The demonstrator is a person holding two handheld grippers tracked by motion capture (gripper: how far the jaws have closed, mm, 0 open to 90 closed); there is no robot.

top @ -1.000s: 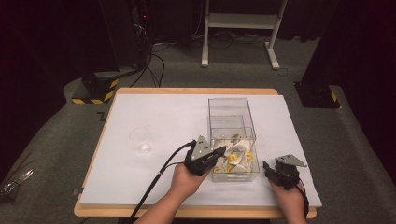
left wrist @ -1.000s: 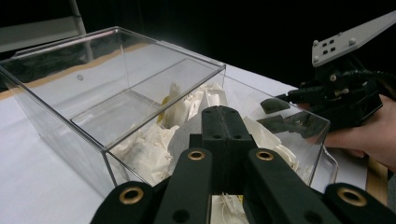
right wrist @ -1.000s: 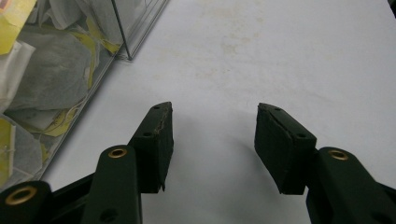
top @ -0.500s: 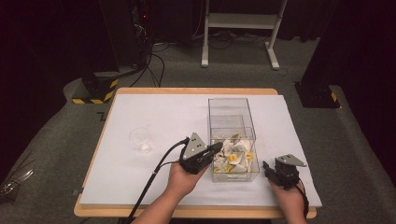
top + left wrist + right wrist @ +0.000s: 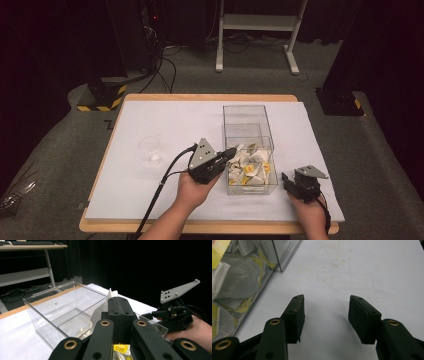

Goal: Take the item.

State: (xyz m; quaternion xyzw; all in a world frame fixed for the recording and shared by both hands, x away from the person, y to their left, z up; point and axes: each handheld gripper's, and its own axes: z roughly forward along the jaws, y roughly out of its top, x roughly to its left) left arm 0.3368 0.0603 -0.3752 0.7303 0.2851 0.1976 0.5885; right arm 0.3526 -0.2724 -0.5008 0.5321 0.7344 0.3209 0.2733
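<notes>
A clear box (image 5: 244,119) with two compartments stands on the white-covered table (image 5: 165,115). Its near compartment holds several tea bags (image 5: 251,170) with yellow tags; the far one looks empty. My left gripper (image 5: 231,152) hangs at the near compartment's left rim, shut on a white tea bag (image 5: 111,293) whose top pokes out above the closed jaws. A yellow tag (image 5: 121,347) shows below them. To the right of the box, my right gripper (image 5: 286,179) rests low over the sheet, open with nothing between its fingers (image 5: 296,312). The bag-filled box wall (image 5: 276,258) is at its left.
A small clear cup (image 5: 150,148) stands on the sheet to the left of my left hand. Black cable trails from the left gripper toward the table's front edge. Dark floor, a white stand and cables lie beyond the table.
My left gripper has risen a little at the box's rim with the tea bag in it. The right gripper has stayed where it was.
</notes>
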